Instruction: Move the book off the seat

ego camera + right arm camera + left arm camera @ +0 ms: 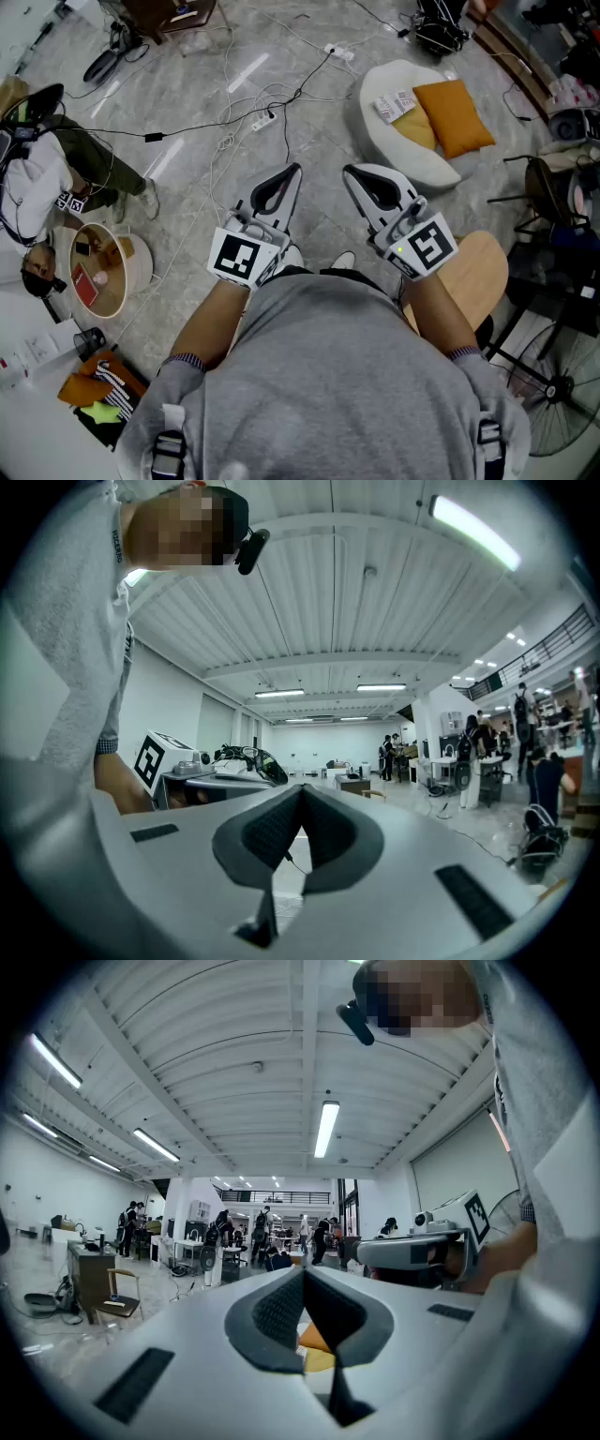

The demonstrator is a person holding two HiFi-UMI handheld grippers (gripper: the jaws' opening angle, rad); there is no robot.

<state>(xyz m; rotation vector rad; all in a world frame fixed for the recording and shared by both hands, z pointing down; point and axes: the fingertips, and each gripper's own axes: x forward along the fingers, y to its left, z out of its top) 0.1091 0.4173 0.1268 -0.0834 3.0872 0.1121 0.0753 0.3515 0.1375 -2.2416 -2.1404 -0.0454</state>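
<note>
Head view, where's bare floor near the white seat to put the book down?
Bare floor lies between the white seat and the power strip. Farther out, cables crowd the floor; the orange cushion and book occupy the seat.

Book on the seat, touching the cushion on its left. Seat on the floor, far right side; stool nearer, right edge.

Both forearms reach forward side by side from the person's grey-sleeved torso. The left gripper and the right gripper are held level, near each other and roughly parallel. Each pair of jaws is pressed together, tips meeting, with nothing between them.
</note>
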